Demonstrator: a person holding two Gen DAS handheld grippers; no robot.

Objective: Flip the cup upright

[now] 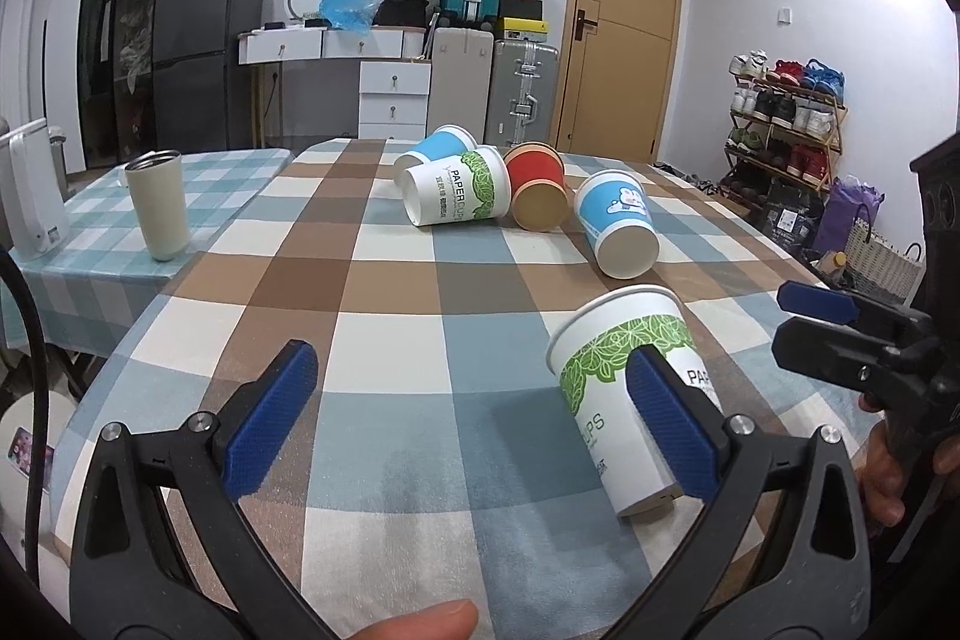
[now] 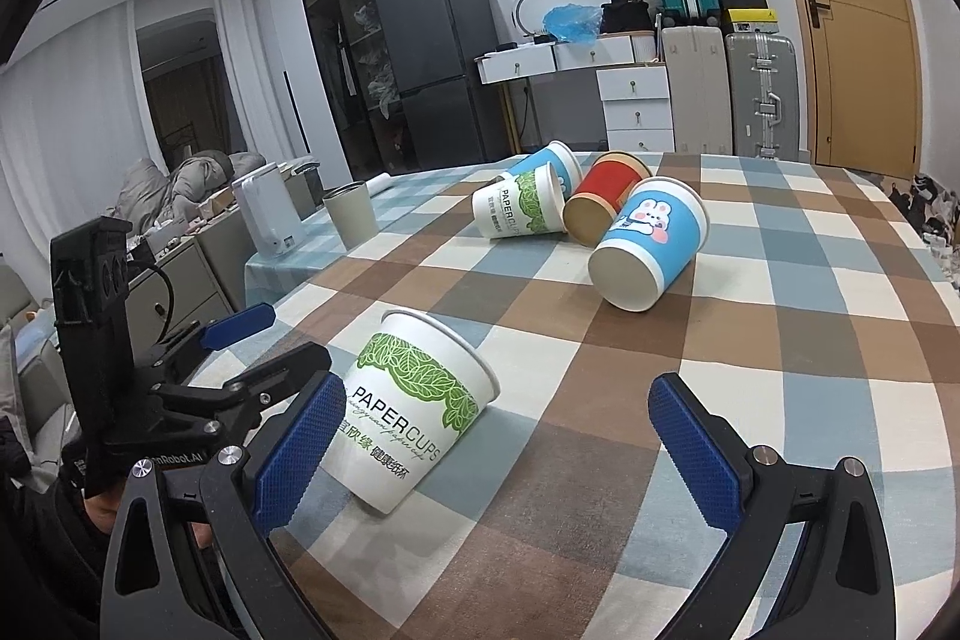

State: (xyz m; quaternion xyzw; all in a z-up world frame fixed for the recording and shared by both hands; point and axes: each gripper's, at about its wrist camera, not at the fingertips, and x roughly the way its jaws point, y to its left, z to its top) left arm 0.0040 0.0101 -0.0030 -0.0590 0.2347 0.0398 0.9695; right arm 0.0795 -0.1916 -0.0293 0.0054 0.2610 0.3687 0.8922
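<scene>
A white paper cup with green leaves stands upright on the checked tablecloth, close to both grippers. My left gripper is open; the cup stands just beyond its right finger. My right gripper is open and empty; the cup stands by its left finger. Farther back lie several cups on their sides: a blue bunny cup, a red cup, a white green-leaf cup and a blue cup behind it.
A cream tumbler and a white kettle stand on a lower side table to the left. The table's right edge drops toward a shoe rack. Suitcases and drawers stand behind.
</scene>
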